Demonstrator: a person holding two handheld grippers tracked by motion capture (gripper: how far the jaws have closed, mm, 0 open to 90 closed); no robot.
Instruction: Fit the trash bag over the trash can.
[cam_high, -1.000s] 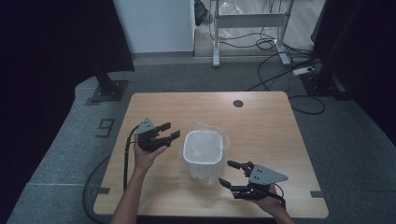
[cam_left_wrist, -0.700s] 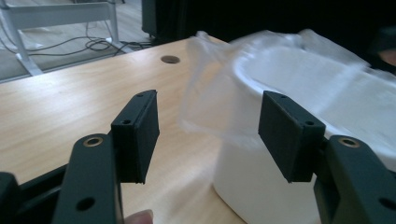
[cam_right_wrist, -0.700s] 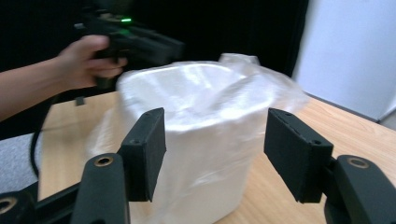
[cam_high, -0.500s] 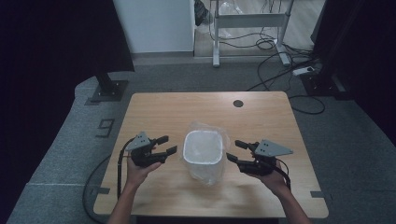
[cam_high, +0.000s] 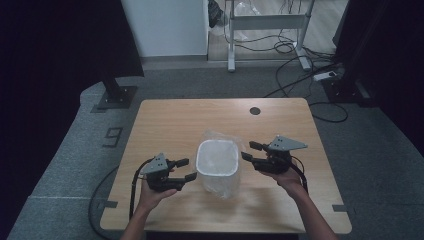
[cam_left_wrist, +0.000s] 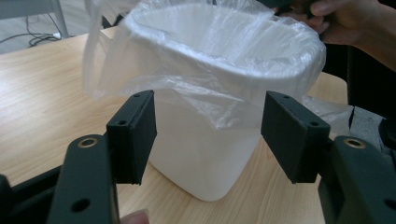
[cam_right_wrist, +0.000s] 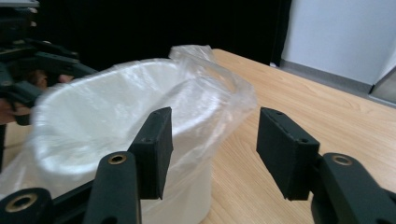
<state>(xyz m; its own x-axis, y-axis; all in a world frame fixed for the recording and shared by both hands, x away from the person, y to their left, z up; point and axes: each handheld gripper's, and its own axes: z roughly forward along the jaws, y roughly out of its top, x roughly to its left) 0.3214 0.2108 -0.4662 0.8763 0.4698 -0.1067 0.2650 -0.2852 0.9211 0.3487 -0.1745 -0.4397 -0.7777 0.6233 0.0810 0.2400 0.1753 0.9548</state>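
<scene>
As both grippers, left (cam_high: 183, 170) & right (cam_high: 250, 151), flank the lined bin (cam_high: 217, 159) wide open, holding nothing, a careless pinch could tear the bag (cam_left_wrist: 219, 100) or tip it.

Dim room, dark at left and right; light falls from above on the table (cam_high: 175, 120), casting soft shadows. The bin liner (cam_left_wrist: 219, 60) catches mild glare. In the right gripper view the near bin rim (cam_right_wrist: 93, 121) is blurred.
</scene>
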